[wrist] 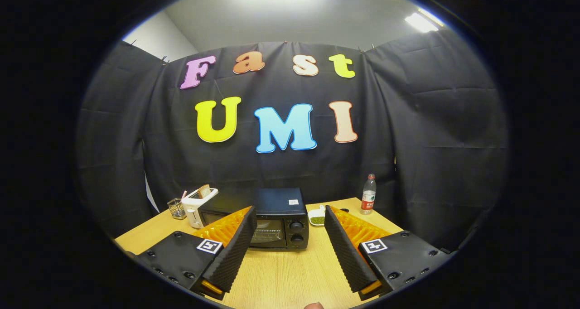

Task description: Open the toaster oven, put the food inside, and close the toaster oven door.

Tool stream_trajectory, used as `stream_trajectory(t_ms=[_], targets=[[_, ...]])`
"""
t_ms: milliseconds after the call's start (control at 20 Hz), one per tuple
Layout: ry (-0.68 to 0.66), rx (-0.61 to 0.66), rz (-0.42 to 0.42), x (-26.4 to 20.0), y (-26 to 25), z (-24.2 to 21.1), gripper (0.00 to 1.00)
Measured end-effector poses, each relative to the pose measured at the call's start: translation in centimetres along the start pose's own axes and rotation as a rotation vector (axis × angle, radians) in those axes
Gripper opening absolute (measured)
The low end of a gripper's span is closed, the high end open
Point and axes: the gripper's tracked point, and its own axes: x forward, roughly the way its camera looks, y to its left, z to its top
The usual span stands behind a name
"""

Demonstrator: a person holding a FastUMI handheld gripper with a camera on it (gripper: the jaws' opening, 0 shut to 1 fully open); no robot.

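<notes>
The gripper point(290, 218) hangs above the wooden table point(281, 272), its fingers spread wide with nothing between them. Just beyond the fingertips stands the black toaster oven point(276, 218), door closed. Left of the oven sits a white toaster point(197, 205) holding a bread slice, then a small wire basket point(176, 208). Right of the oven lie a small white dish of green food point(317, 218) and a plastic water bottle point(369, 195).

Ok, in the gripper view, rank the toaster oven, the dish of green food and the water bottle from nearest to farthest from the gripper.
The gripper is open, holding nothing.
1. Toaster oven: just ahead, between the fingers, door closed.
2. Dish of green food: beside the oven, by the right finger's tip.
3. Water bottle: farthest, at the table's back right.
</notes>
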Motion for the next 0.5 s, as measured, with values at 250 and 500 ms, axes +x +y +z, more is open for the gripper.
stream_trajectory(t_ms=[250,500], targets=[[0.0,0.002,-0.003,-0.27,0.01,-0.23,0.95],[-0.005,0.006,0.002,-0.5,-0.12,-0.07,0.95]])
